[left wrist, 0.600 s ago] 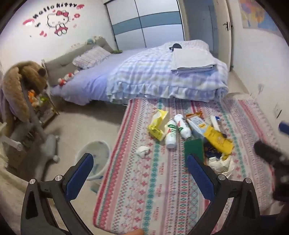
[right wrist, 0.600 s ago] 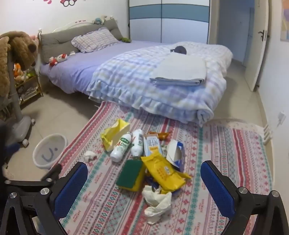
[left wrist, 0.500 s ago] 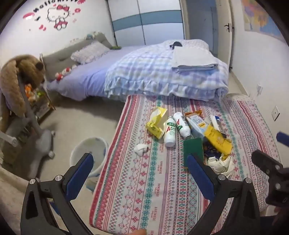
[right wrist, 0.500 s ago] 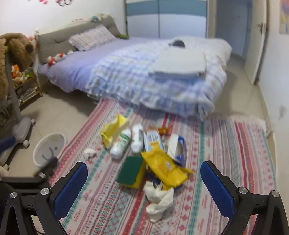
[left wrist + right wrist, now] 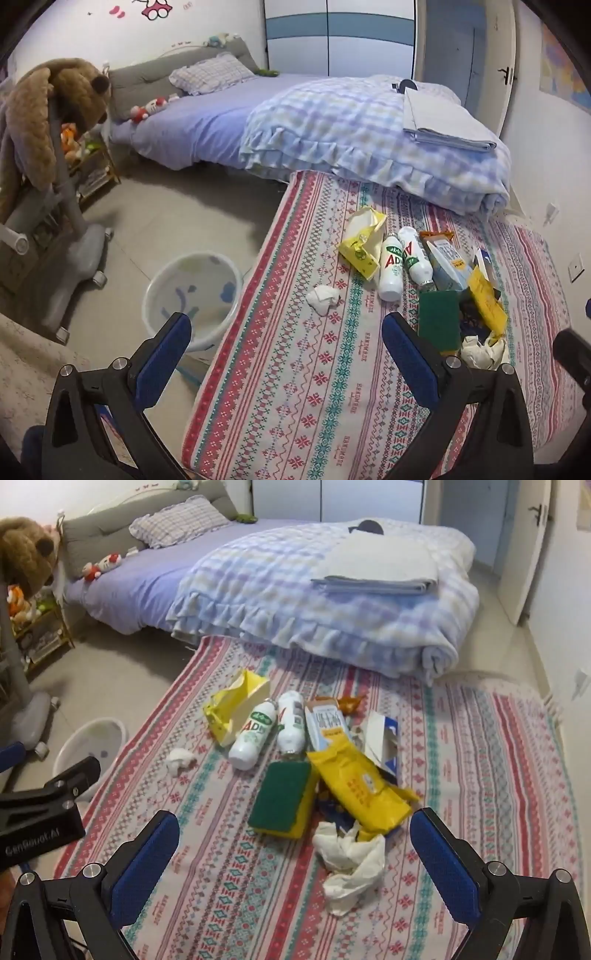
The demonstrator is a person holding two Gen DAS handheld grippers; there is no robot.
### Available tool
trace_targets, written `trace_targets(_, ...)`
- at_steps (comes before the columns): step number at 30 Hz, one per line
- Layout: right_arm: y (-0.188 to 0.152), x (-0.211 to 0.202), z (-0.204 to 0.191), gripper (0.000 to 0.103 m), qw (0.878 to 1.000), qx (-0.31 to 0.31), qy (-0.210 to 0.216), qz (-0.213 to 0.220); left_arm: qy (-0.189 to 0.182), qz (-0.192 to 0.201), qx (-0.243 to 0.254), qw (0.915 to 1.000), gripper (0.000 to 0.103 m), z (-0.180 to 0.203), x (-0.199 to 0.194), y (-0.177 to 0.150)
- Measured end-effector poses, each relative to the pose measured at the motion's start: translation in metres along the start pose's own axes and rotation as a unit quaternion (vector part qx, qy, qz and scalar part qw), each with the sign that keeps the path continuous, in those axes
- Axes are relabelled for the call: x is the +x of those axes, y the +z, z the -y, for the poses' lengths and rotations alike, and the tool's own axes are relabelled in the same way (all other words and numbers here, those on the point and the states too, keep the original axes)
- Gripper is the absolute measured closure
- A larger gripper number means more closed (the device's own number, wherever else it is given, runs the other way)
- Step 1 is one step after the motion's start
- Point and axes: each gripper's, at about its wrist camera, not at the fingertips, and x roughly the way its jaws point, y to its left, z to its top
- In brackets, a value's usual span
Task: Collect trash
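A pile of trash lies on the patterned rug [image 5: 480,760]: two white bottles [image 5: 255,734], a torn yellow carton [image 5: 232,709], a green-and-yellow sponge [image 5: 284,797], a yellow wipes pack [image 5: 362,790], crumpled white paper [image 5: 351,860] and a small tissue wad [image 5: 181,758]. The white bin [image 5: 192,284] stands on the floor left of the rug. My left gripper [image 5: 284,354] is open and empty, above the rug's near left edge. My right gripper [image 5: 291,853] is open and empty, just short of the sponge and paper.
A bed with a checked quilt [image 5: 369,129] lies behind the rug. A grey stand base [image 5: 74,266] with a brown plush toy [image 5: 55,110] is at the left. A wall runs along the right [image 5: 554,166]. The left gripper's body shows in the right wrist view [image 5: 48,805].
Both grippers have moved forward and down toward the rug. The trash and the bin look larger and nearer. Both stay open.
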Motion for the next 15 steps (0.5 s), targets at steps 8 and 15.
trace_targets(8,0.015,0.002,-0.009,0.0,1.0,0.007,0.003,0.007,0.0,-0.006,0.006,1.0,0.0,0.007,0.01,-0.004)
trace_targets(15,0.012,0.009,-0.012,0.0,1.0,0.003,0.005,-0.009,-0.003,-0.005,0.01,0.9999,0.0,0.009,0.007,-0.008)
